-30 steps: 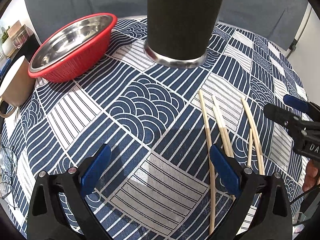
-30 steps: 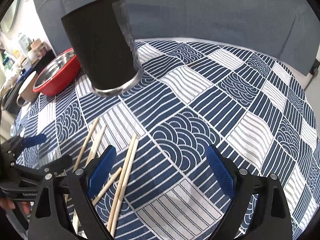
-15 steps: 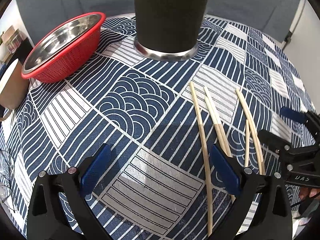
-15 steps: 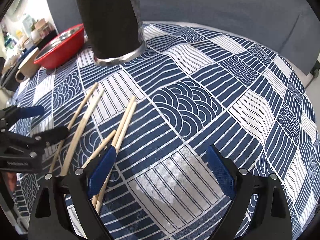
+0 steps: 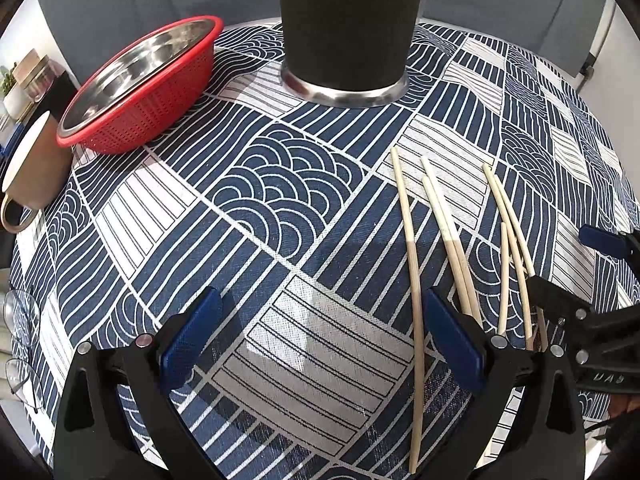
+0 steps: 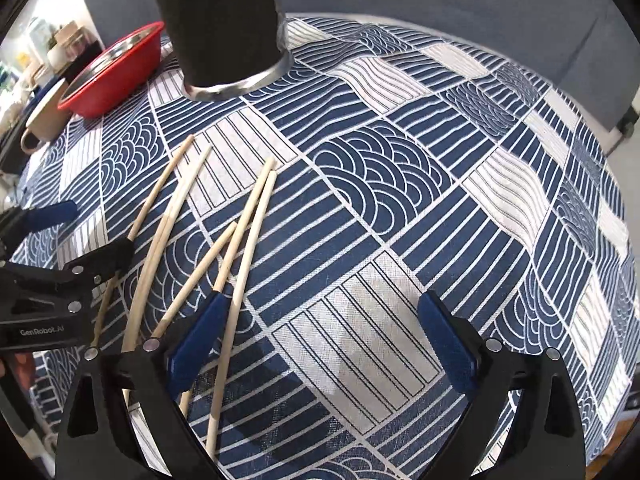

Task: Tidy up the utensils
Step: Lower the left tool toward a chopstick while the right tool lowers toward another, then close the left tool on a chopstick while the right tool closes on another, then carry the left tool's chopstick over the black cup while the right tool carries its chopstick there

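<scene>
Several loose wooden chopsticks [image 5: 414, 248] lie on the blue-and-white patterned tablecloth [image 5: 272, 200], fanned out in front of a tall black holder with a steel base [image 5: 346, 24]. They also show in the right wrist view [image 6: 244, 236], as does the holder [image 6: 224, 28]. My left gripper [image 5: 324, 340] is open and empty, low over the cloth, its right finger beside the chopsticks. My right gripper [image 6: 324, 340] is open and empty, its left finger over the chopsticks' near ends. Each gripper shows at the edge of the other's view.
A red colander with a steel bowl inside [image 5: 140, 88] stands left of the holder. A tan mug [image 5: 36, 172] sits at the table's left edge. Eyeglasses [image 5: 20, 344] lie at the near left. A grey backdrop stands behind the table.
Both grippers have moved lower and closer toward the chopsticks. The holder now looms larger and its top is out of view. Both stay open.
</scene>
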A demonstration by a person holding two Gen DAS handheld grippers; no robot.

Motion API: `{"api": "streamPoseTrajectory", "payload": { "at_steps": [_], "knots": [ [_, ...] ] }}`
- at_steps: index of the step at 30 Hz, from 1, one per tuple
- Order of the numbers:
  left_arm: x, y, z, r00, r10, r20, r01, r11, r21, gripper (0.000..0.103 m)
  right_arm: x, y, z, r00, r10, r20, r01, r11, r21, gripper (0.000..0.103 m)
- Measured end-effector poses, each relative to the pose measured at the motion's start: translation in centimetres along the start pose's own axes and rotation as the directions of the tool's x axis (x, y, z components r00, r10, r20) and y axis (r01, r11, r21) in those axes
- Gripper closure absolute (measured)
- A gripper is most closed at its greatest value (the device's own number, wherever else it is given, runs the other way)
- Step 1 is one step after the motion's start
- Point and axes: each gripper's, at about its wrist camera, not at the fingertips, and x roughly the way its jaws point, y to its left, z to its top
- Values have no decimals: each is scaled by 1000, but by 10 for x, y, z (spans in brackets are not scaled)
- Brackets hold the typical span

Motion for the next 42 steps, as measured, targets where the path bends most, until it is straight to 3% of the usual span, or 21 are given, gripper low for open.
{"api": "streamPoseTrajectory", "payload": {
  "at_steps": [16, 21, 28, 29, 32, 39, 42],
  "knots": [
    [-3, 1, -3, 999, 0, -32, 0, 1000, 3, 6, 1, -4, -2, 1000, 7, -19, -7, 1000, 17, 12],
    [-7, 0, -5, 1000, -12, -26, 13, 1000, 26, 15, 0, -3, -2, 1000, 8, -20, -7, 1000, 13, 16],
    [-15, 5, -8, 1000, -22, -19, 23, 999, 39, 38, -10, 5, -2, 1000, 24, -9, -24, 999, -37, 64],
    [-16, 7, -8, 1000, -22, -17, 23, 999, 36, 46, -11, 7, -2, 1000, 27, -7, -27, 998, -51, 75],
    [-18, 15, -9, 1000, -21, -16, 21, 999, 28, 64, -11, 13, -1, 1000, 25, -11, -26, 996, -85, 89],
    [-18, 30, -9, 999, -37, -38, 37, 999, -1, 98, -10, 13, -2, 1000, -9, -23, 7, 993, -114, 99],
    [-19, 32, -10, 998, -44, -47, 44, 999, 0, 98, -12, 7, -2, 999, -5, -36, 2, 995, -101, 99]
  ]
}}
